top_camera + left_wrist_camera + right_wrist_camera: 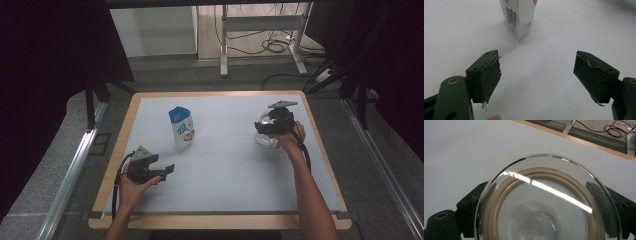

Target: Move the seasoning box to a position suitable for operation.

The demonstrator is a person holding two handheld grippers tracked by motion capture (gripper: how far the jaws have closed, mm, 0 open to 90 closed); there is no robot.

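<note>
Gripping a clear glass lid [549, 202] near the surface's far right corner, the right gripper [270, 127] has its jaws clamped on the rim; smooth, rigid and breakable, it likely needs firm, gentle pressure. The left gripper [537, 75] gapes toward a milk carton [182, 128] mid-surface.

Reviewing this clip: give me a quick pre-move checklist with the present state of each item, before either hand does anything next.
1. Left tongs open, nothing between the jaws: ok.
2. White carton with blue top upright on the table, ahead of the left tongs and apart from them: ok.
3. Right tongs placed at the clear glass lid with beige ring, jaws either side of it: ok.
4. Firm grip on the lid: cannot tell.
5. Lid well inside the wooden table edge: ok.
</note>
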